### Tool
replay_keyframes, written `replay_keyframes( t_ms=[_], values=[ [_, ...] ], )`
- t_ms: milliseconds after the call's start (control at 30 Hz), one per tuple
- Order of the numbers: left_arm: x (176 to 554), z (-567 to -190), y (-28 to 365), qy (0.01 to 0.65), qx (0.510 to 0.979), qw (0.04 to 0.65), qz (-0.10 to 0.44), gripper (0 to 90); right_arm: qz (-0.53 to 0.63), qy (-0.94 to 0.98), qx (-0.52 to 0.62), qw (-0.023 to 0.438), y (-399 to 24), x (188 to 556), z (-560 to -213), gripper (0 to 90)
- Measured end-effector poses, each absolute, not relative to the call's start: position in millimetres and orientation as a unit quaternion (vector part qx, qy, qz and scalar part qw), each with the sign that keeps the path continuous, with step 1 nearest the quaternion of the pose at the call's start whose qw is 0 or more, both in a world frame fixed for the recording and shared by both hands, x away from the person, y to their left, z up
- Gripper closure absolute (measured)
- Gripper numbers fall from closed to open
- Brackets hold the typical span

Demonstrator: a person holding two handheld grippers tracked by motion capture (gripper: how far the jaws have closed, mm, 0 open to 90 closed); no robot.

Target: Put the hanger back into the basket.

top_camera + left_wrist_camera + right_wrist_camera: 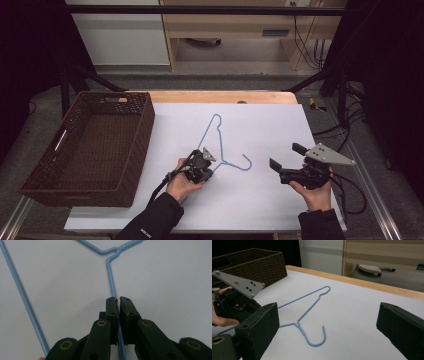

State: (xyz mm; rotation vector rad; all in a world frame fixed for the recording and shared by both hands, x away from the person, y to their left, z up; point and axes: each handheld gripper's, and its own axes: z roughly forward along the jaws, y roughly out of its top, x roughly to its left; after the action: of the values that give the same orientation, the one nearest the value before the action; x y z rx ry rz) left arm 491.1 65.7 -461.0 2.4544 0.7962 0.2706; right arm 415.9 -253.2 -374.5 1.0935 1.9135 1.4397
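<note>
A light blue wire hanger [220, 135] lies flat on the white table cover, its hook toward the right. My left gripper [209, 159] is at the hanger's near side, shut on one of its wire arms. In the left gripper view the blue wire [111, 277] runs straight in between the closed jaws of my left gripper [118, 300]. My right gripper [287, 156] hovers to the right of the hook, open and empty. The right gripper view looks between its wide-apart jaws at the hanger [310, 308] and at the left gripper [234, 300] beyond.
A dark brown woven basket [145, 120] stands on the table's left side, also seen in the right gripper view [262, 267]. The table's wooden far edge [225, 96] runs behind the cover. Black cables [350, 190] trail off the right side.
</note>
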Motion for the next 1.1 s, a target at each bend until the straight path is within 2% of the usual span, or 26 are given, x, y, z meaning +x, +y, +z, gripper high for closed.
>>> replay_keyframes(
  t_ms=[433,1100],
  values=[
    [487,-461,62,0.297,0.910,0.264,0.118,86.4,0.529,0.705,0.402,0.248,-250,417,-376,5.4],
    [480,-442,76,0.312,0.889,0.307,0.133,87.1,0.515,0.730,0.387,0.227,-232,422,-388,6.7]
  ],
)
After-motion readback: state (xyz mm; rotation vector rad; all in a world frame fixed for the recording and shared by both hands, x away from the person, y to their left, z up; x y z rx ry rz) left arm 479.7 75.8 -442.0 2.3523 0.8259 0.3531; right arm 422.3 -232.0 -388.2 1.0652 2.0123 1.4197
